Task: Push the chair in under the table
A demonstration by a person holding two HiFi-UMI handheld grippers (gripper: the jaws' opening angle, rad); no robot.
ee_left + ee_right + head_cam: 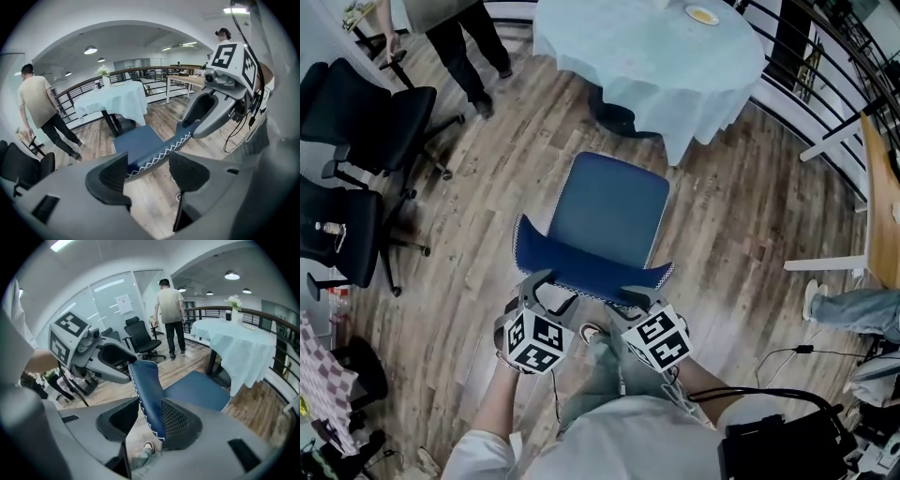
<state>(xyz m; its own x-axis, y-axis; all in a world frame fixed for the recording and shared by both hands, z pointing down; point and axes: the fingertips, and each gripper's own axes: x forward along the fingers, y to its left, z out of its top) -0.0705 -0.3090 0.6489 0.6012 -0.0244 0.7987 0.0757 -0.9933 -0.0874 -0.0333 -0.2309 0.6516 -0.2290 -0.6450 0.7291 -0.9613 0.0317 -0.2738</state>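
Chair point(611, 208) — standing on the floor short of the tabletop point(652, 52), not yet under it. Left hand-held gripper point(149, 165) and right hand-held gripper point(150, 414) are both gaping wide, straddling the backrest point(581, 269) top edge (nothing clamped). Handling note — pushing evenly and level on both sides is likely keeping it tracking straight.

My left gripper point(551, 289) and right gripper point(639, 298) are grey, each topped by a white cube point(534, 340) with black square markers; I wear a white shirt point(619, 436) and grey-green trousers point(598, 375).
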